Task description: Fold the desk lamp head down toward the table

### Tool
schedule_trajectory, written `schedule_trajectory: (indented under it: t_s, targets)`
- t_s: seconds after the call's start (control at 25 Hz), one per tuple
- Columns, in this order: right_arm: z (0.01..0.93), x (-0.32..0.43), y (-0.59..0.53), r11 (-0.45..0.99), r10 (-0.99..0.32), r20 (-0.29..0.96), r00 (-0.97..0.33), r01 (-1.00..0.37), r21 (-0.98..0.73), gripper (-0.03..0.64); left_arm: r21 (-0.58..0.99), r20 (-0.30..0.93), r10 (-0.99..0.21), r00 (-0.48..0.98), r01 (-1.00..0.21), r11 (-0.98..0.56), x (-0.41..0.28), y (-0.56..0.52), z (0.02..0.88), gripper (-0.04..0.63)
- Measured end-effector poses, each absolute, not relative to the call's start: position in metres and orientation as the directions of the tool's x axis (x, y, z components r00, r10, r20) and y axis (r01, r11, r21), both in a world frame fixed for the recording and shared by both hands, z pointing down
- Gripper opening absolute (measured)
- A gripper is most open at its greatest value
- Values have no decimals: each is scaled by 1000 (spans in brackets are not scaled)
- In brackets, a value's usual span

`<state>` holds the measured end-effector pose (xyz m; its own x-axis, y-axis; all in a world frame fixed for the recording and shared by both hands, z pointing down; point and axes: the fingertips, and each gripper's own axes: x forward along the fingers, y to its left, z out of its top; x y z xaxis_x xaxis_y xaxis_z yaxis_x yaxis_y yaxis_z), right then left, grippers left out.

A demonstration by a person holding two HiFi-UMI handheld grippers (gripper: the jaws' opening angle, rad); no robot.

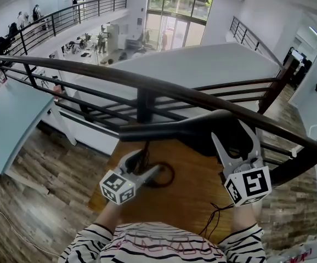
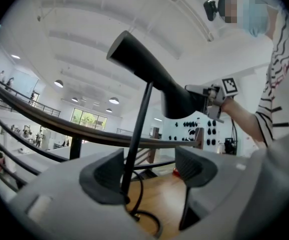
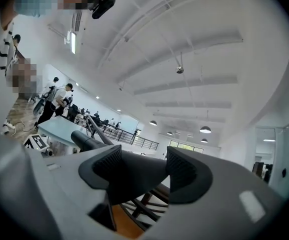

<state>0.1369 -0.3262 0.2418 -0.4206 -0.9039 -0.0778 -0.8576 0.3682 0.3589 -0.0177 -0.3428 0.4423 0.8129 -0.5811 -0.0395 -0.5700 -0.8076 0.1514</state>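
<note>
A black desk lamp stands on a small wooden table (image 1: 191, 199). Its long cone-shaped head (image 1: 191, 127) lies roughly level above the table, narrow end to the left. My right gripper (image 1: 235, 140) is shut on the head's wide end; in the right gripper view the dark head (image 3: 134, 181) fills the gap between both pads. The thin stem (image 2: 137, 134) runs up between the jaws of my left gripper (image 2: 149, 171), close against the left pad (image 2: 102, 176) with free space to the right pad. In the head view the left gripper (image 1: 146, 171) sits low by the stem.
A dark railing (image 1: 147, 84) runs right behind the table, with an open atrium below it. A black cable (image 2: 149, 219) loops on the tabletop near the lamp's foot. A thin cord (image 1: 216, 218) trails near the table's front edge.
</note>
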Motion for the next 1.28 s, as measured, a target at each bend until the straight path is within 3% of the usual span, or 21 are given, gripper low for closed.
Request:
schedule_trajectory:
  t_s: [0.28,0.8,1.28]
  targets:
    - [275,148,-331,413,-902,-46,-429,-891,189,268,158,-47,-569,821,-556,-816,-14,-340,440,362]
    - [366,133,-341,450,-890,140,-434,-887,108,259,165,-57,-564,824,-549,-819,-13,-340,442,370]
    - [405,112,-346,508,-846,194,-497,-861,7,234,166,-71,-534,842,-518,-839,-5,-337,442,425]
